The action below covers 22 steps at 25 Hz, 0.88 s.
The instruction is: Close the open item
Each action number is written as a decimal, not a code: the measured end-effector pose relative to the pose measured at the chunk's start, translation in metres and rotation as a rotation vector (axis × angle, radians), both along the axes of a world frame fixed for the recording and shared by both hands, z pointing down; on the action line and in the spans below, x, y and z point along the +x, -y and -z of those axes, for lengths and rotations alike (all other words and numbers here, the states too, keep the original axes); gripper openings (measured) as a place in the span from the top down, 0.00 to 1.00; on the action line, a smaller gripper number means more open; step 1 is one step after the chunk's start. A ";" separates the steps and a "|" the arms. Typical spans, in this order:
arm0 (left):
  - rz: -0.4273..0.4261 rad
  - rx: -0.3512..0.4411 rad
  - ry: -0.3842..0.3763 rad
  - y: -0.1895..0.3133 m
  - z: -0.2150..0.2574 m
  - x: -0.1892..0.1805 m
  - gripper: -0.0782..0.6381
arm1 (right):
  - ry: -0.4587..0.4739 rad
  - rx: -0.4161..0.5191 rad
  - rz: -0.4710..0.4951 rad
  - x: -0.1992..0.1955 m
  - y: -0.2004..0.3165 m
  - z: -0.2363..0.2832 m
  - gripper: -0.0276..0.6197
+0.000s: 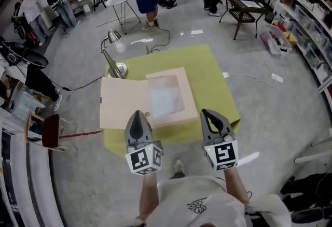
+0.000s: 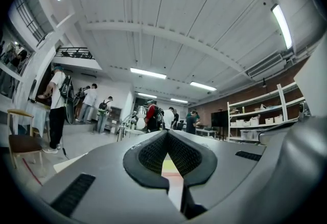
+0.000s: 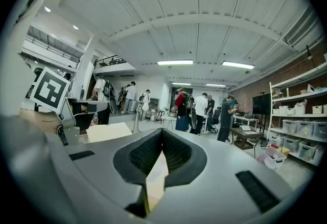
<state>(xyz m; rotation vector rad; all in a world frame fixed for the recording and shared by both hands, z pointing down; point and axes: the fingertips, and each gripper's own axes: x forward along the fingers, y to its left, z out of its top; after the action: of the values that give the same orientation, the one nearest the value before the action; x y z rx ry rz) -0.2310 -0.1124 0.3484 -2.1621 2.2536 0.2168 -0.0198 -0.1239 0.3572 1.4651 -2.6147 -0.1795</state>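
Observation:
A flat beige cardboard box (image 1: 124, 101) lies open on the yellow-green table (image 1: 218, 81). Its windowed half (image 1: 168, 97) rests to the right of the plain half. In the head view my left gripper (image 1: 138, 116) hovers over the box's near edge, jaws shut and empty. My right gripper (image 1: 208, 115) hangs just right of the box's near right corner, also shut with nothing in it. In the left gripper view the left gripper (image 2: 167, 134) points up across the room. The right gripper view shows the right gripper (image 3: 162, 131) with pads together and a beige panel (image 3: 107, 131) to its left.
A silver desk lamp (image 1: 111, 39) stands on the table's far left corner behind the box. A red-seated chair (image 1: 50, 130) is on the floor at the left. Several people stand at the back, and storage shelves (image 1: 311, 29) line the right wall.

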 end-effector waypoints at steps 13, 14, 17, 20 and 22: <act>0.081 -0.014 0.043 0.060 -0.012 -0.034 0.87 | 0.065 -0.033 -0.056 -0.002 0.100 -0.015 0.94; 0.096 -0.018 0.031 0.061 -0.012 -0.034 0.87 | 0.071 -0.043 -0.040 -0.004 0.104 -0.014 0.94; 0.121 -0.032 0.002 0.063 -0.015 -0.028 0.87 | 0.057 -0.053 0.014 -0.004 0.111 -0.012 0.94; 0.132 -0.018 0.006 0.070 -0.009 -0.019 0.87 | 0.034 -0.029 0.042 0.001 0.117 -0.007 0.94; 0.136 -0.001 0.003 0.072 -0.003 -0.014 0.87 | 0.043 -0.026 0.043 0.006 0.119 -0.006 0.94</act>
<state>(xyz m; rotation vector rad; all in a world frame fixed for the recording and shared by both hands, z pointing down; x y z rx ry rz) -0.2454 -0.1845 0.3519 -1.9968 2.3872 0.2106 -0.0134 -0.2432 0.3629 1.4209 -2.6732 -0.1200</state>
